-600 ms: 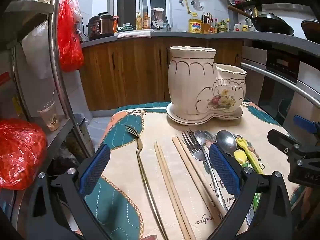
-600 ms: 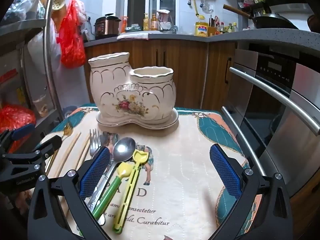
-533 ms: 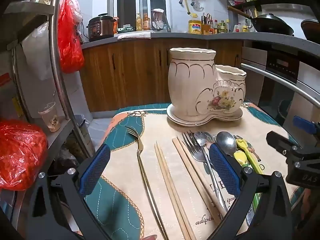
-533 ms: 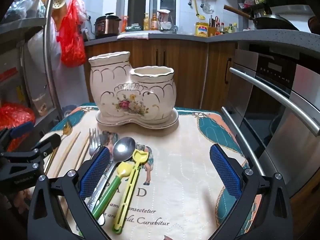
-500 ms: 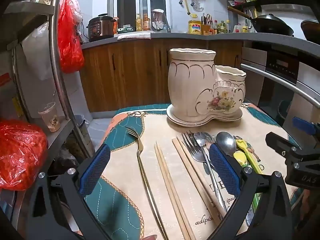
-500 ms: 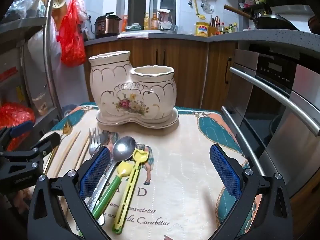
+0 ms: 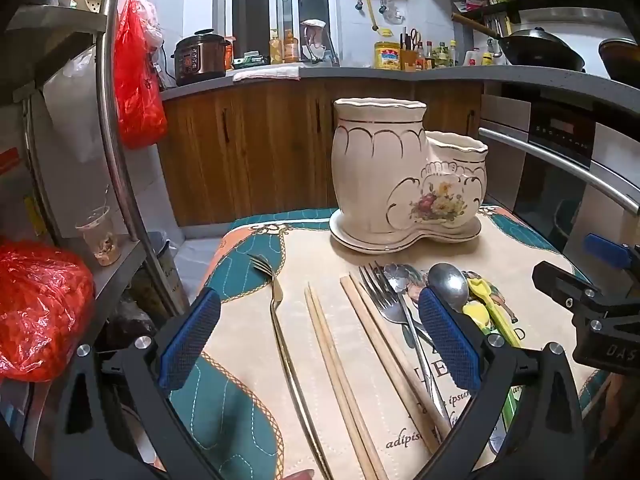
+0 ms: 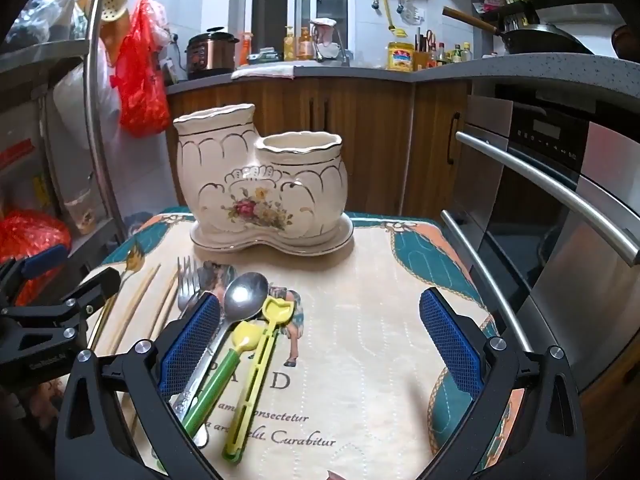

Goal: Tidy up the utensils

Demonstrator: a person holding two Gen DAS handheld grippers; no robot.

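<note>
We are in a home kitchen, working over a small table covered by a quilted mat [image 7: 248,276] in cream, teal and orange with printed lettering. Nearest to us, our left gripper [image 7: 320,338] hangs above the mat with its blue-padded fingers spread wide and nothing between them; below that gap lie a gold-toned fork [image 7: 280,320] and a pair of wooden chopsticks [image 7: 332,356], side by side and pointing away from us. Just to their right lies a second pair of chopsticks [image 7: 384,344], then a steel fork [image 7: 384,300], which lies just beside a steel spoon [image 7: 448,282]. Our right gripper [image 8: 320,338] hovers over the mat too, jaws released and gripping nothing. Its left pad sits over the handle of the steel spoon [image 8: 244,294], and beside that spoon rest a green-handled toy spoon with a yellow bowl [image 8: 230,354] and a slim yellow toy shovel [image 8: 260,360], close together with their heads toward the far side. Beyond all the utensils, at the far edge of the mat, stands a cream ceramic utensil holder [image 8: 264,188] on its matching saucer, with a tall compartment on the left, a shorter one on the right and a painted flower spray on its front. Farther back run wooden cabinets [image 8: 368,140], a stainless oven front [image 8: 560,184] to the right, and a red plastic bag [image 7: 136,80] hanging on the left
</note>
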